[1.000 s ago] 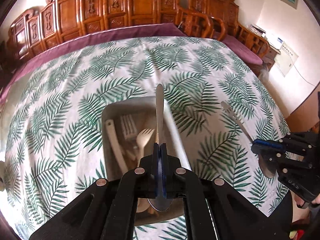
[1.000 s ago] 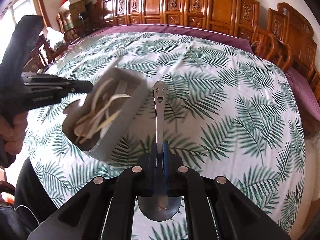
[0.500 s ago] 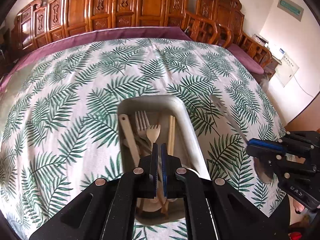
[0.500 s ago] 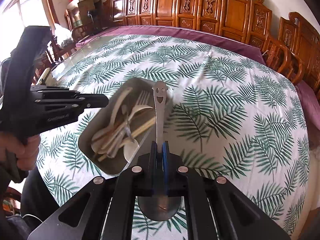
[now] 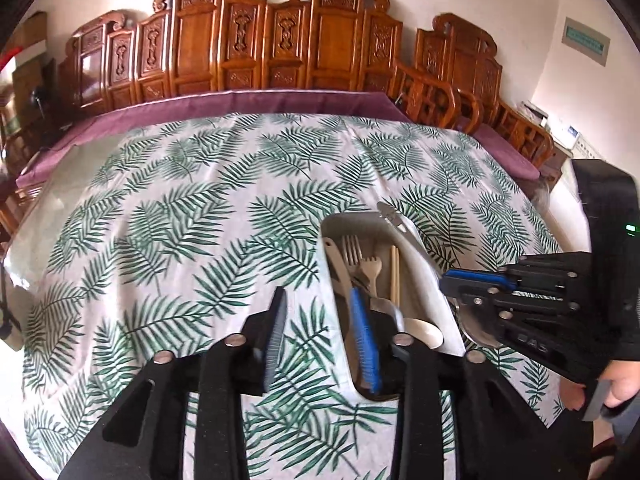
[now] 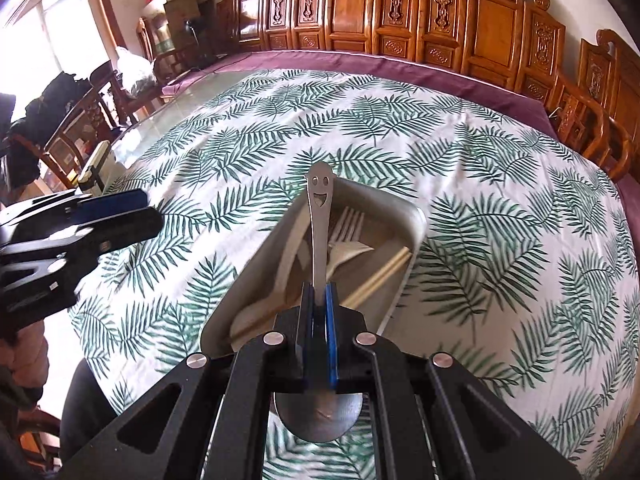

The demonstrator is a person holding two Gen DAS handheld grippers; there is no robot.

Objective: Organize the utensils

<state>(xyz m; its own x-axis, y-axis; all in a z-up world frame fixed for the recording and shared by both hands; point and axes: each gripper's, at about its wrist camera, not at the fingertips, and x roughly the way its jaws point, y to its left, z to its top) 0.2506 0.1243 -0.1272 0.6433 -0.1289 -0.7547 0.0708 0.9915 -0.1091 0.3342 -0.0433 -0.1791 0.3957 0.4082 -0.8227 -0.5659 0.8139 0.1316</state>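
A grey utensil tray [image 5: 430, 280] [image 6: 400, 210] sits on the fern-print tablecloth and holds forks [image 5: 354, 250], a pale fork, chopsticks [image 6: 380, 276] and spoons [image 5: 422, 334]. My left gripper [image 5: 322, 332] is open and empty, its right finger over the tray's left edge. My right gripper [image 6: 319, 300] is shut on a steel spoon with a smiley-face handle [image 6: 318, 216], held above the tray with the handle pointing forward. The right gripper also shows in the left wrist view [image 5: 476, 284], with the spoon's handle [image 5: 394, 220] over the tray's right rim.
The tablecloth [image 5: 200, 220] covers a large table with a purple under-cloth [image 5: 240, 102] at the far edge. Carved wooden chairs [image 5: 280, 48] line the far side. More chairs and clutter [image 6: 80, 100] stand at the left. My left gripper shows at the left of the right wrist view [image 6: 80, 216].
My left gripper let go of a steel spoon into the tray, opened and shifted left. My right gripper carried the smiley spoon over the tray.
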